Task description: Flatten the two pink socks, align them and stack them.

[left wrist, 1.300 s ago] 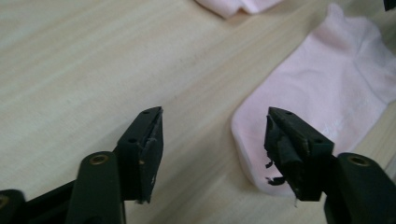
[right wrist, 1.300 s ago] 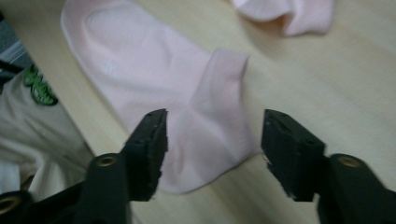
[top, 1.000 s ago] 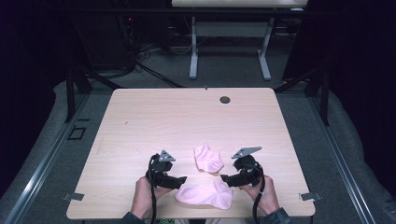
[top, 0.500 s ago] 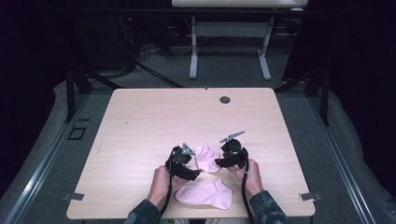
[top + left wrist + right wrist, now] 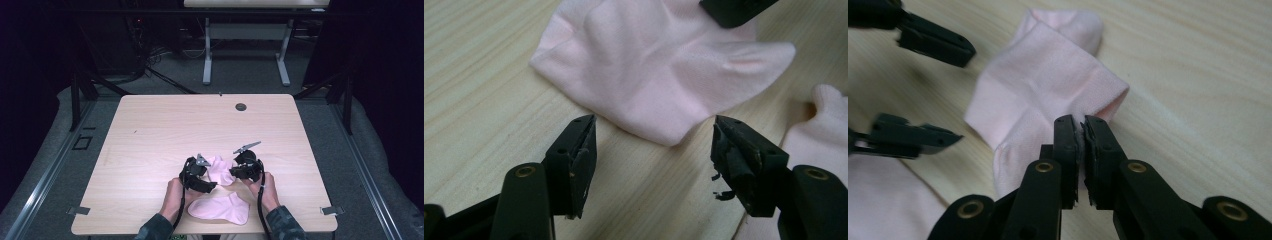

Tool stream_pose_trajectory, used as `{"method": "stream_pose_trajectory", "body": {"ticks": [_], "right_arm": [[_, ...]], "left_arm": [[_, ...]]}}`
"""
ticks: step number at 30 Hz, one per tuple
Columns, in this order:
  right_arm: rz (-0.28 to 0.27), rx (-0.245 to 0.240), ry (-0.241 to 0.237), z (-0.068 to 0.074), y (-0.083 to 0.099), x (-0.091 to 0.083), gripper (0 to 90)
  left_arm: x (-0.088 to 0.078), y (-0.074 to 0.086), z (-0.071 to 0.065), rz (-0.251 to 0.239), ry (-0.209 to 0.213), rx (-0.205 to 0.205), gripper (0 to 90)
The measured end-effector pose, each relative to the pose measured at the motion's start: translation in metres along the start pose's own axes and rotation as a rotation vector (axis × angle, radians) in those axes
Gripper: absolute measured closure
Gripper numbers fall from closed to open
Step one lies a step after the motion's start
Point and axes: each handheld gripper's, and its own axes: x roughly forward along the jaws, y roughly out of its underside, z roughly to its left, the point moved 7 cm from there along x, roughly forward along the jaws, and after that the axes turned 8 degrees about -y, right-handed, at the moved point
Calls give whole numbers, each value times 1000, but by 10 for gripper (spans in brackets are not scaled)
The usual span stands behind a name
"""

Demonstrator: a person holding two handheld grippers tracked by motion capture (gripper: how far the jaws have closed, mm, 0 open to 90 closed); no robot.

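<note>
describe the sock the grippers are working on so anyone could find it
On the wooden table, near its front edge, lie two pink socks. It is the farther, crumpled sock, between the left gripper and right gripper, not the flat sock by the edge.

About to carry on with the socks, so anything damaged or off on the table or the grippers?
The left gripper has worn pads: the black lining looks torn, with frayed bits hanging off. The farther pink sock lies creased, the right gripper shut on its edge. The nearer sock lies flat on the table.
</note>
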Motion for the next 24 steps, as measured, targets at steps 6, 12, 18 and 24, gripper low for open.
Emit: {"method": "stream_pose_trajectory", "body": {"ticks": [6, 12, 18, 24], "right_arm": [[-76, -6, -34, 17, -20, -30, 843], [-136, -12, -62, 31, -36, -48, 843], [-171, -35, -92, 44, -49, -60, 843], [-192, -46, -137, 56, -57, -67, 843]], "left_arm": [[-7, -1, 0, -70, -1, -4, 310], [-7, -4, -2, -124, -17, -16, 261], [-8, -8, -2, -175, -9, -49, 266], [-14, -13, 5, -255, -57, -88, 500]]}}
